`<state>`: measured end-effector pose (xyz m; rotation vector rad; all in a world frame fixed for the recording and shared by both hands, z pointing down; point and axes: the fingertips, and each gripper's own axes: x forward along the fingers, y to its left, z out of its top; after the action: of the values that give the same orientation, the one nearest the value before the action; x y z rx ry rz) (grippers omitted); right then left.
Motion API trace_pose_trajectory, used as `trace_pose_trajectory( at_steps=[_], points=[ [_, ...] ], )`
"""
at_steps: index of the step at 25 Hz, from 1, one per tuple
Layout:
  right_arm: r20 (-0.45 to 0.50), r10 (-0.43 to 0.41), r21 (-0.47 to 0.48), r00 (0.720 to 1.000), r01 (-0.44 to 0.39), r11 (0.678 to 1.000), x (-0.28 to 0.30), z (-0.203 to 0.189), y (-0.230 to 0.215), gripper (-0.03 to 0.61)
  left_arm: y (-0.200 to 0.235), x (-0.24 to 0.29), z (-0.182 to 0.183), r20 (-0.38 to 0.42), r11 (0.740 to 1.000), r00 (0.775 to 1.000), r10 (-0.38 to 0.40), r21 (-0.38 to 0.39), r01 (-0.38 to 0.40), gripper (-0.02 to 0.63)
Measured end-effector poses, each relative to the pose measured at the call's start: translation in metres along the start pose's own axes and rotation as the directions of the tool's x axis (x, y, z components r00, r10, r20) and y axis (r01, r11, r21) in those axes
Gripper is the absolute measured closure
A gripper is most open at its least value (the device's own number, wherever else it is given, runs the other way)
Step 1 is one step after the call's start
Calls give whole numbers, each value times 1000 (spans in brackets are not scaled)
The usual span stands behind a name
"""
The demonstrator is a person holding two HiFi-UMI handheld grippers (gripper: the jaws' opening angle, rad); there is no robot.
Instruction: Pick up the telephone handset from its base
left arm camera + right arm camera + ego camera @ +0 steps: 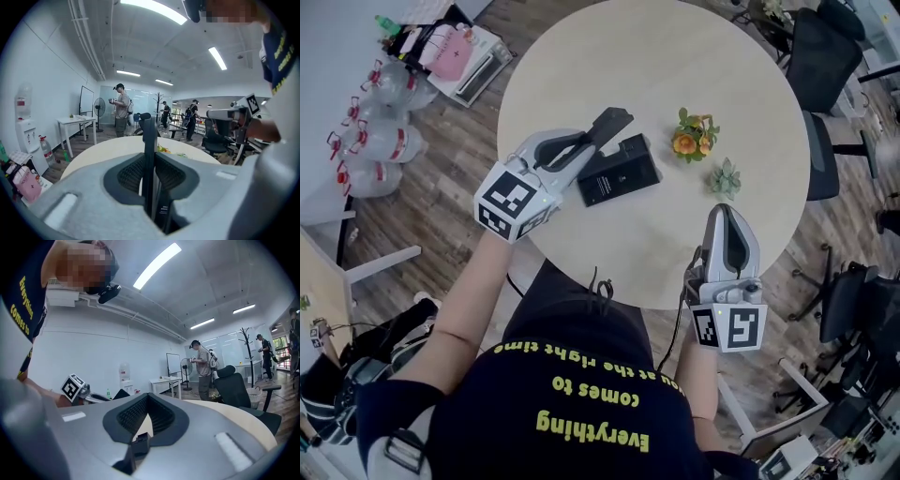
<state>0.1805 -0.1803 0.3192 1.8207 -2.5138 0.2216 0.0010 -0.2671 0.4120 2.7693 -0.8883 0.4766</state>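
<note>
Both sets of jaws closed: left gripper [586, 148] clamped on the handset [614, 122] above its base [619, 172], right gripper [724, 211] pressed together.

Head view: overhead, steeply down on round tabletop [656, 66]. Both gripper views: close, low, near-level across that tabletop, facing the office.

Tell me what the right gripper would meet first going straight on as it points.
Probably the small green succulent: in the head view the right gripper, jaws shut, points straight at it. Its height above the table is unclear, so it might pass over.
</note>
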Motion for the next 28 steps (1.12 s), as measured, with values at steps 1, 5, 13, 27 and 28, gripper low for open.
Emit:
trace_pose_trajectory(
  at_steps=[1,5,13,27,28],
  points=[
    [7,1,-8,1000,-1,1000,-2,4,1,566,-2,-5,8,21,1000,1000,8,5,-8,537],
    [42,4,-29,999,-3,1000,-7,19,5,566,-7,-22,37,105,998,993,48,31,-51,537],
    [111,4,-61,994,3,998,-18,51,11,566,-21,-47,79,215,995,974,78,44,-89,537],
    [168,5,-119,986,15,993,-34,81,21,566,-48,-90,132,346,983,931,116,91,-157,537],
    [171,4,-124,985,18,992,-34,82,21,566,-48,-92,132,349,983,929,119,87,-159,537]
  ],
)
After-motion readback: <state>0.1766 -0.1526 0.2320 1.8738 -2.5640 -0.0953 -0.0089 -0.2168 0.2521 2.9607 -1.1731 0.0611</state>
